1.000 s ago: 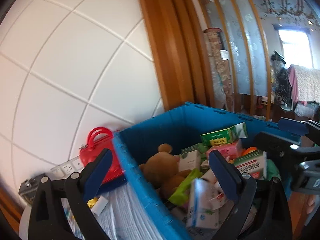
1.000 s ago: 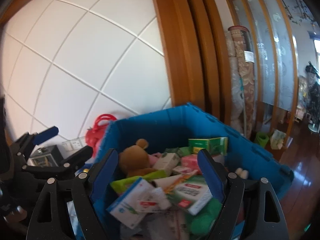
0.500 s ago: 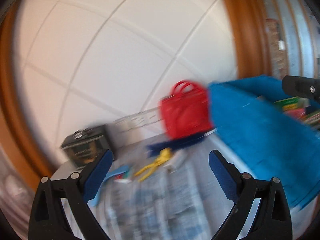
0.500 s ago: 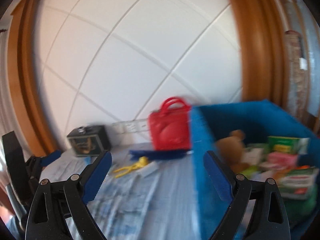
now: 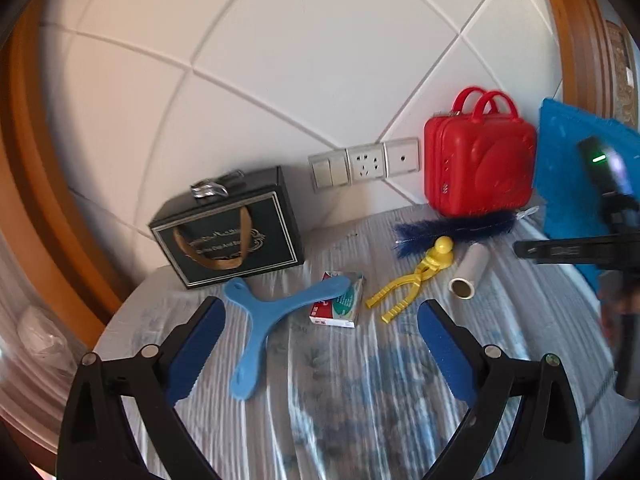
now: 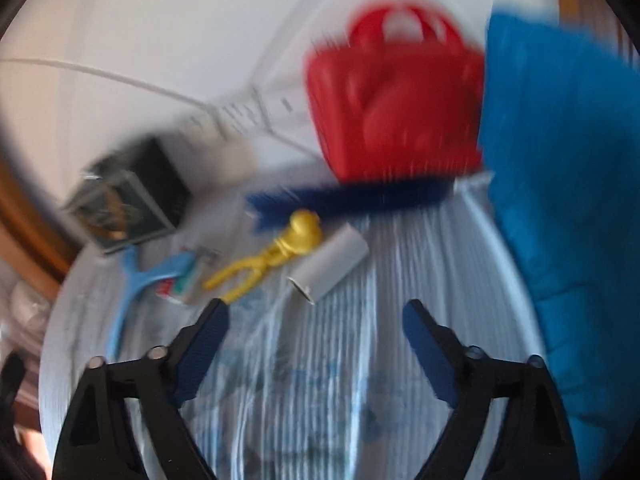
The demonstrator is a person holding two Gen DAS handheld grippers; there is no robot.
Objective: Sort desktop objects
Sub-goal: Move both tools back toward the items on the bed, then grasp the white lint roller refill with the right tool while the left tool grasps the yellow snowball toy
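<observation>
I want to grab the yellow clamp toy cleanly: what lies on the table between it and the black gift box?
In the left wrist view, a small carton with a blue three-armed toy lying partly across it.

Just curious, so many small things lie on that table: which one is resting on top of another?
The blue three-armed boomerang. One of its arms lies across the small red and green box, while the yellow toy tongs and grey tube lie straight on the table.
</observation>
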